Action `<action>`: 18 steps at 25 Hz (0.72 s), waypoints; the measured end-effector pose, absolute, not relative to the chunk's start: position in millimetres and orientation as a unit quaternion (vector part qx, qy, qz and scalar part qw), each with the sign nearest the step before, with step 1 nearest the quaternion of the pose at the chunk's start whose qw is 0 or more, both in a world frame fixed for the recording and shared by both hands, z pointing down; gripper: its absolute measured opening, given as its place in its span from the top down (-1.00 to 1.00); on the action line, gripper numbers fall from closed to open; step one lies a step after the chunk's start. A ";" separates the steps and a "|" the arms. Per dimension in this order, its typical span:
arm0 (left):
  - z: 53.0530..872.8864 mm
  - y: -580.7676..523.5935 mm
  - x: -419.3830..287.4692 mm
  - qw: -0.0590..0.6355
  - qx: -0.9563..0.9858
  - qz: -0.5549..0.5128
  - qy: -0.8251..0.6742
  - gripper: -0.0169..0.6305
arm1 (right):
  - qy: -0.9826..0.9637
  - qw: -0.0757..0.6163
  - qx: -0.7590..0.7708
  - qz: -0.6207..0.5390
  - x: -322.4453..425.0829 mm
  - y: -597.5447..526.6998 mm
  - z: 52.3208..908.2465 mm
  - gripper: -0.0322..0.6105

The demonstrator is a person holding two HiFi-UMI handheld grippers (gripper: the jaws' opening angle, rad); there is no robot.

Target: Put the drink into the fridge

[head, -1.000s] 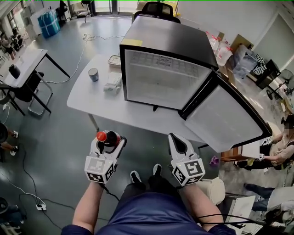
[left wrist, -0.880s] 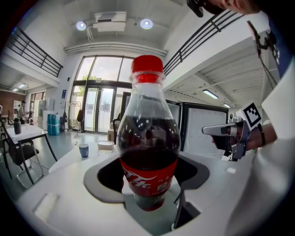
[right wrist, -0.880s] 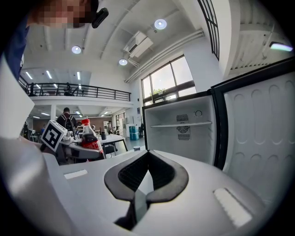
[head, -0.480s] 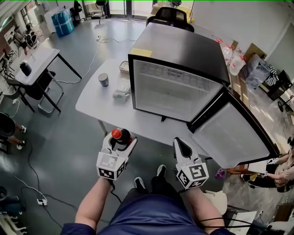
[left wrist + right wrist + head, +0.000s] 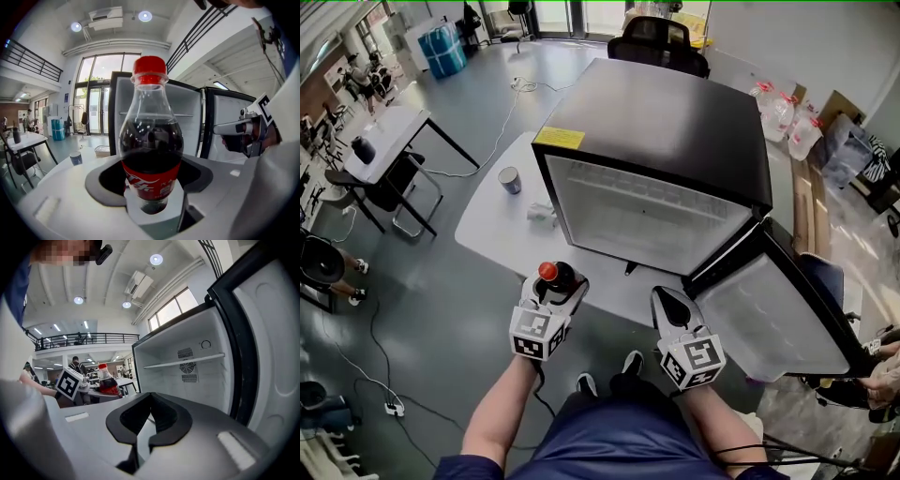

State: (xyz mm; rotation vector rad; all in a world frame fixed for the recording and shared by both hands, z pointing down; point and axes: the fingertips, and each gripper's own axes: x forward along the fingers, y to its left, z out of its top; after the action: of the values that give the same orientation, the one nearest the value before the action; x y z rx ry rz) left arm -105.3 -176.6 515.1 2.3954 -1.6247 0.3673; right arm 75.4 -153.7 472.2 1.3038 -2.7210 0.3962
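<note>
Left tongs (image 5: 554, 284) clamp drink bottle (image 5: 151, 140) upright before open fridge (image 5: 656, 127).

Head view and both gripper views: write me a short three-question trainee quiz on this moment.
1. True or false: the fridge door stands open.
2. Which gripper holds the bottle? A) left B) right C) neither
3. Fill in: the right gripper has its jaws ___, with nothing between them.
Key: 1 true; 2 A, the left gripper; 3 shut.
</note>
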 end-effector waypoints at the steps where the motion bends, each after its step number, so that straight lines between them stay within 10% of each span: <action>1: 516.8 -184.2 -101.1 0.111 0.816 0.123 -0.554 -0.02 | -0.895 0.049 0.424 0.132 78.1 -159.2 473.3 0.88; 18: 561.7 -286.0 -70.8 0.131 0.810 0.169 -0.547 -0.02 | -0.885 0.058 0.433 0.162 94.5 -199.1 492.0 0.88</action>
State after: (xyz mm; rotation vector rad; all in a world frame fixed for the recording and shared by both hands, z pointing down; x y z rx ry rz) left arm -70.8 -286.0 561.7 2.3514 -1.5882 0.4905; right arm 94.5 -199.1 492.0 1.3129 -2.6823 0.4898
